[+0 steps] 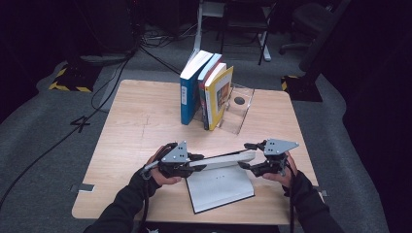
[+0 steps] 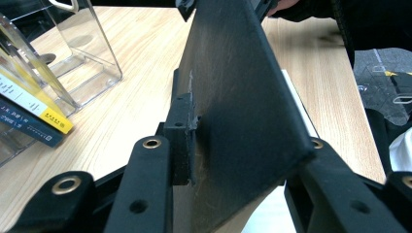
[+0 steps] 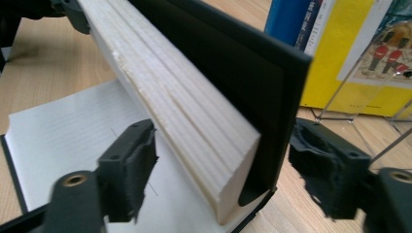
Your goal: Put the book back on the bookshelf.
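A black hardcover book (image 1: 221, 187) lies open near the table's front edge, one white page flat and its thick page block (image 1: 226, 159) raised on edge. My left gripper (image 1: 199, 160) is shut on the left end of that raised part. In the left gripper view (image 2: 243, 145) its pad (image 2: 180, 141) presses the black cover (image 2: 233, 97). My right gripper (image 1: 246, 156) stands open around the right end. In the right gripper view (image 3: 226, 165) both pads (image 3: 132, 167) stand off the page block (image 3: 194, 116) and cover (image 3: 252, 77).
At the back of the wooden table (image 1: 141, 121) a blue book (image 1: 188, 90), a dark red book (image 1: 206, 82) and a yellow book (image 1: 219, 92) lean upright against a clear plastic stand (image 1: 239, 110). Cables and chair legs are on the floor beyond.
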### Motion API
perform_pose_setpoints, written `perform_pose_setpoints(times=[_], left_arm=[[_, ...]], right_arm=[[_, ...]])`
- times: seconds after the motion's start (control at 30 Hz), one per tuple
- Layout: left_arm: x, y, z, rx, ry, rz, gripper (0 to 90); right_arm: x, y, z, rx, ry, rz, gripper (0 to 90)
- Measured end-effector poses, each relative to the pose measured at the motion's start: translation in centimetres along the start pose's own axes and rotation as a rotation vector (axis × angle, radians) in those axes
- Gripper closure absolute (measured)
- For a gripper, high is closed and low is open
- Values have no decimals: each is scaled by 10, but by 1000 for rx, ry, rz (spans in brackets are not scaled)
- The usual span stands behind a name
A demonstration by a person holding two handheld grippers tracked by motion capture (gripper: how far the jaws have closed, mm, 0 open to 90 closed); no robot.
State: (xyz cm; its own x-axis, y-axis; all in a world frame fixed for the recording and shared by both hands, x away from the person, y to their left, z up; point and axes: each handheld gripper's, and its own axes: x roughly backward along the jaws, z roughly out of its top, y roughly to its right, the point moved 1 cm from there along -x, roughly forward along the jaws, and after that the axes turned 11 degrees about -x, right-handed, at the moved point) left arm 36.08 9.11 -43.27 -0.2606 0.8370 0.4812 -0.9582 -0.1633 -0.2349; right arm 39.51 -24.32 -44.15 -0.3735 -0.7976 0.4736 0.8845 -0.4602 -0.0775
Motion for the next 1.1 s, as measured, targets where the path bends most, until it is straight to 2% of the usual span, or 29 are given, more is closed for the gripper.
perform_pose_setpoints(times=[0.27, 0.33, 0.47, 0.5, 0.53, 0.57, 0.6, 0.7, 0.77, 0.93, 0.97, 1.1], left_arm=[[2, -2, -1, 6, 7, -5, 657], [3, -3, -2, 15, 11, 2, 656], [5, -4, -3, 15, -2, 5, 644], [6, -6, -3, 17, -20, 29, 612], [7, -8, -3, 29, -34, 48, 542], [7, -8, -3, 29, -34, 48, 480], [9, -9, -3, 39, -49, 68, 480], [14, -10, -1, 31, -86, 136, 463], [17, -11, 0, 37, -115, 178, 415], [24, -14, 0, 33, -170, 235, 400], [25, -15, 0, 47, -179, 246, 400], [29, -18, -3, 58, -194, 255, 399]], right_arm=[[6, 5, -5, -18, 8, 1, 278], [5, 5, -6, -24, 18, 20, 345], [1, 2, -3, -4, 36, 23, 380], [1, 1, -2, 1, 39, 26, 392], [0, 0, -2, 6, 37, 23, 409], [0, 0, -2, 6, 37, 23, 409], [0, -1, -1, 13, 36, 17, 430], [1, -4, 0, 21, 45, 10, 500], [0, -6, 1, 26, 47, 14, 538], [-3, -19, 5, 62, 40, 50, 637], [-4, -21, 6, 68, 38, 56, 651], [-7, -31, 8, 92, 36, 64, 686]])
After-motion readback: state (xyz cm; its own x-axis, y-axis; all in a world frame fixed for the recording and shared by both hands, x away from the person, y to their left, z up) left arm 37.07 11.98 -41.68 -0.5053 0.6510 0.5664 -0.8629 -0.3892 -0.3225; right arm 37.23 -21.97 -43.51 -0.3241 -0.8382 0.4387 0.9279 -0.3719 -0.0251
